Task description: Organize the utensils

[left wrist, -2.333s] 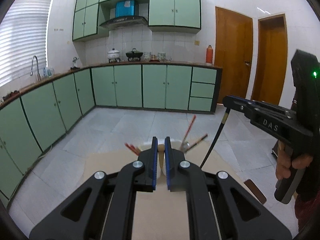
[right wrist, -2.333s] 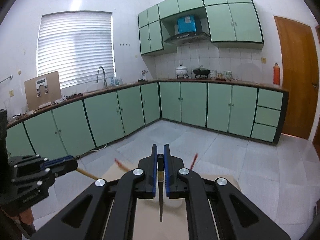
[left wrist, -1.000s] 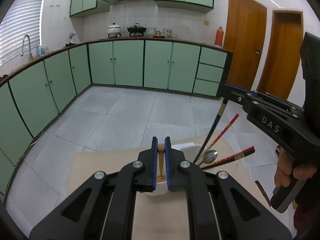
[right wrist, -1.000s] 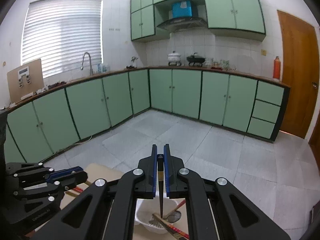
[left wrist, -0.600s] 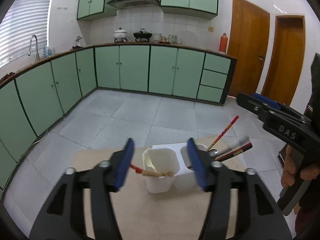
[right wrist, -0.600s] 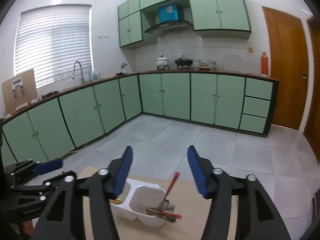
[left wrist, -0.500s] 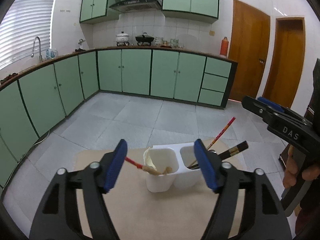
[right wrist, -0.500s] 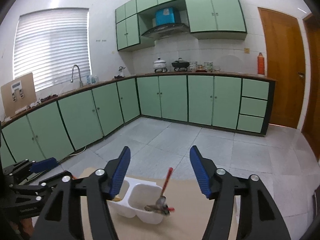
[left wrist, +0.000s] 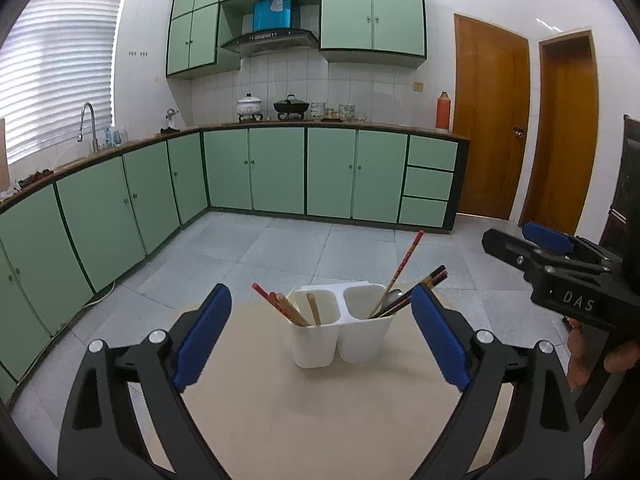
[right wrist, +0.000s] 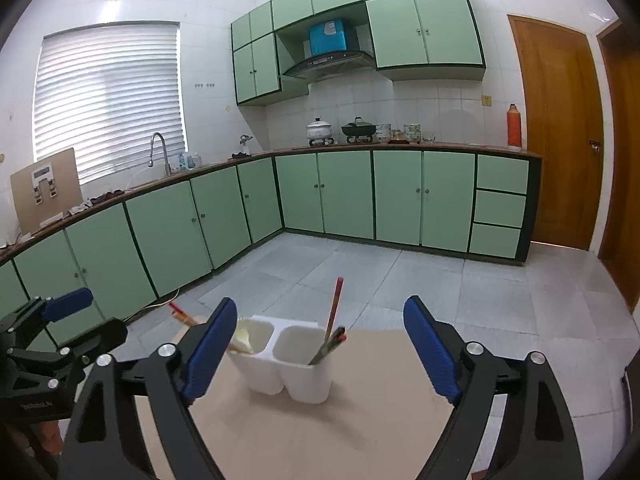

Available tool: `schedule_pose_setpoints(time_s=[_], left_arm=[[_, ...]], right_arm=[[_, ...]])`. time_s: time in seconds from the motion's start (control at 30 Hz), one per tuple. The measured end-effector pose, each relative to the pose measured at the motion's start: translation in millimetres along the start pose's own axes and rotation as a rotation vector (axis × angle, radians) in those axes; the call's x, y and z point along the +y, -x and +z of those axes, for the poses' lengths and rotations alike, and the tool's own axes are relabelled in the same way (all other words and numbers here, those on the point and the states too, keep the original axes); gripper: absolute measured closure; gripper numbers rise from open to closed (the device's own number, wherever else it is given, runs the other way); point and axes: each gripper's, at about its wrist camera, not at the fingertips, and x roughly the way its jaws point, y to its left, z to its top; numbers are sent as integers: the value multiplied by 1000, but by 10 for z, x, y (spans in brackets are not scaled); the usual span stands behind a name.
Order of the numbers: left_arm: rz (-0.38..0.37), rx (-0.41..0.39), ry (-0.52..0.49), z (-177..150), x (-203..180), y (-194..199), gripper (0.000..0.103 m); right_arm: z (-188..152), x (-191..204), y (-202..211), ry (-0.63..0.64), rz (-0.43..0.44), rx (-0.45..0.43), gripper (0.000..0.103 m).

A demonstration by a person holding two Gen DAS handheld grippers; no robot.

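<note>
A white two-cup utensil holder [left wrist: 340,332] [right wrist: 288,364] stands on the beige tabletop [left wrist: 320,420]. Its left cup holds red chopsticks [left wrist: 272,300] and a wooden stick [left wrist: 313,312]. Its right cup holds a tall red chopstick [left wrist: 404,268] [right wrist: 334,304], dark chopsticks [left wrist: 428,280] and a spoon [left wrist: 394,296]. My left gripper [left wrist: 320,293] [right wrist: 92,320] hangs short of the holder, jaws opening, nothing between them. My right gripper [right wrist: 320,307] [left wrist: 520,242] is likewise back from the holder, jaws opening and empty.
A person's hand [left wrist: 616,360] holds the right gripper at the table's right side. Beyond the table's far edge lies grey tiled floor [left wrist: 280,248], then green cabinets [left wrist: 280,172] and two brown doors [left wrist: 492,128].
Both grippers went from shut to wide open. The wooden stick dropped into the left cup and the dark chopstick into the right cup. Both grippers drew back from the holder.
</note>
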Motion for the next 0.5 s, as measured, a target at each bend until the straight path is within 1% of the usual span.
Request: schedule_pose_setpoints(time_s=[0.17, 0.3, 0.5], left_arm=[[6, -14, 14, -41, -2, 175, 13], [11, -21, 23, -69, 7, 277, 13], [16, -40, 32, -118, -11, 452, 10]], right_arm=[[-68, 83, 161, 24, 4, 10, 13], [-140, 167, 280, 40, 16, 20, 6], [-164, 253, 430, 65, 34, 20, 6]])
